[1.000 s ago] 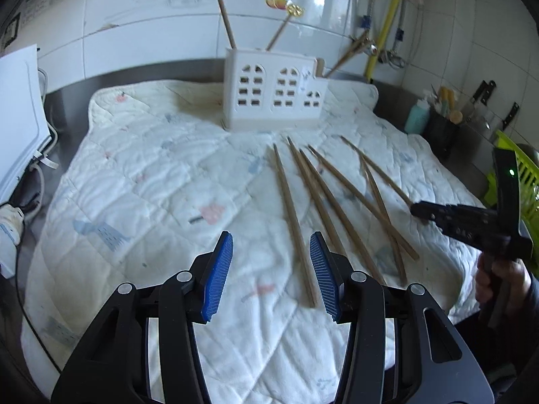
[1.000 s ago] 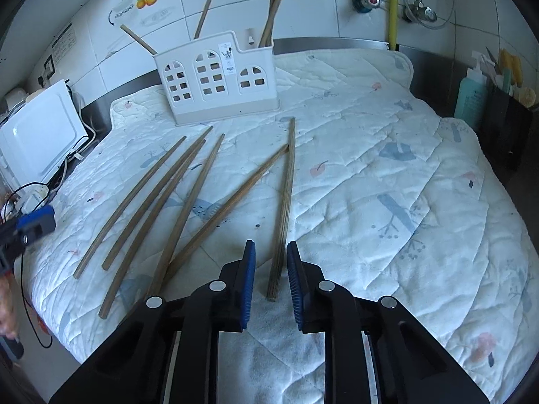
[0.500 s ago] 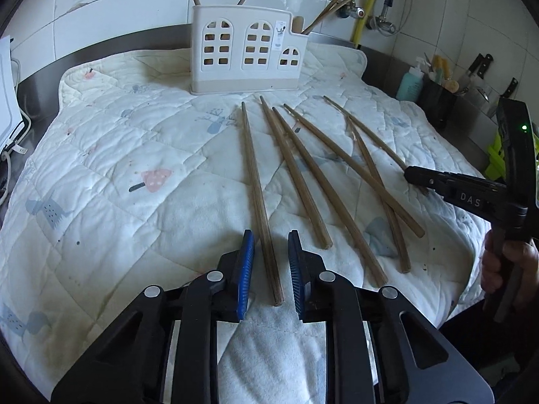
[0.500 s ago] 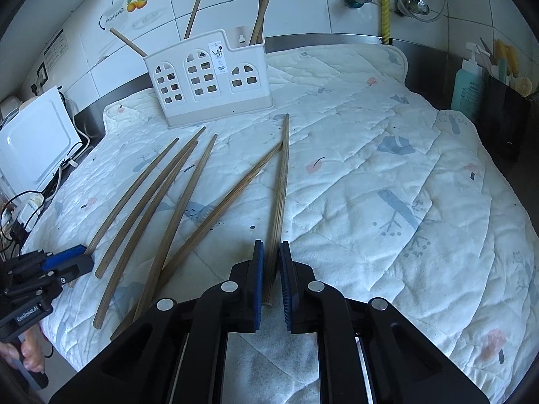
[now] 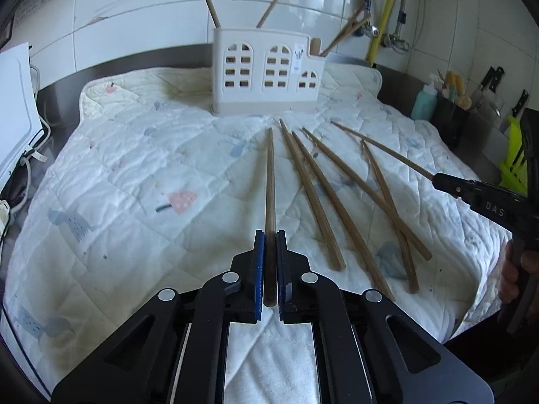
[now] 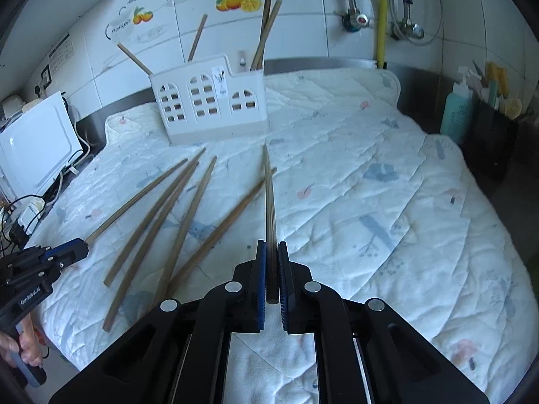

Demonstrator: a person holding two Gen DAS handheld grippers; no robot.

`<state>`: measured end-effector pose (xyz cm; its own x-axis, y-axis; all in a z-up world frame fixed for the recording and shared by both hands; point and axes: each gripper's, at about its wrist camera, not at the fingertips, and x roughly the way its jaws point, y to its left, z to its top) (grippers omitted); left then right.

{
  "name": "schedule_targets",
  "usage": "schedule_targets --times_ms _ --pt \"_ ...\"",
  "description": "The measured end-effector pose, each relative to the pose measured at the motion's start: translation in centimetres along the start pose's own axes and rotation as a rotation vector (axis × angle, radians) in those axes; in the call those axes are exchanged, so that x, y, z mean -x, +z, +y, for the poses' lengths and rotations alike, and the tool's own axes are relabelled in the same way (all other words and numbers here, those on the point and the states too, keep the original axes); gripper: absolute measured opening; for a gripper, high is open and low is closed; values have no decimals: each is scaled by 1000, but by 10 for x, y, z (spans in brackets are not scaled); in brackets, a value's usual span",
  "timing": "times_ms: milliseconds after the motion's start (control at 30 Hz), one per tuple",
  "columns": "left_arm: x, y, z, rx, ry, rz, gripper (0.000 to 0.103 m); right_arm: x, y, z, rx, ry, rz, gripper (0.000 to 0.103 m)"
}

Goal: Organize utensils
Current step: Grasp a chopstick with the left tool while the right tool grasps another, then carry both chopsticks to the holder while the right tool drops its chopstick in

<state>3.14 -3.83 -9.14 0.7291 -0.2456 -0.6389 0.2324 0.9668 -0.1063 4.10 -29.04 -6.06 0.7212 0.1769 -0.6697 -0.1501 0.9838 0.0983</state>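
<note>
Left gripper [image 5: 268, 262] clamping near end of leftmost chopstick [image 5: 270, 181], tip pointing toward white holder [image 5: 266, 70] sitting at back edge of quilted mat [image 5: 134, 175]. Four loose chopsticks [image 5: 323, 202] lying fanned in middle of mat, between two held ones. Right gripper [image 6: 272, 269] pinching near end of rightmost chopstick [image 6: 269, 195], also aiming at holder. More chopsticks [image 6: 264, 30] standing inside holder.

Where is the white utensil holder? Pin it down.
The white utensil holder stands at the quilted mat's far edge by the tiled wall, just beyond the loose chopsticks' tips.
</note>
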Motion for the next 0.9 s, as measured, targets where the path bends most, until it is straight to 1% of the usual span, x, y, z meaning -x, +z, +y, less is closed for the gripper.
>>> schedule_targets --times_ms 200,300,433,500,667,800,900 --pt "21 22 10 15 -24 -78 5 35 26 5 71 -19 -86 6" --pt "26 30 14 28 -36 -95 5 49 43 8 116 -19 -122 6" --pt "30 43 21 36 -45 -110 5 60 67 12 167 -4 -147 6" --pt "32 51 23 30 -47 -116 5 64 83 14 196 -1 -156 6" --pt "34 73 32 34 -65 -111 5 73 130 15 227 44 -155 6" --pt "39 89 36 26 -60 -139 5 85 172 19 241 96 -171 6" --pt "40 101 39 24 -58 -155 5 90 198 26 266 107 -188 6"
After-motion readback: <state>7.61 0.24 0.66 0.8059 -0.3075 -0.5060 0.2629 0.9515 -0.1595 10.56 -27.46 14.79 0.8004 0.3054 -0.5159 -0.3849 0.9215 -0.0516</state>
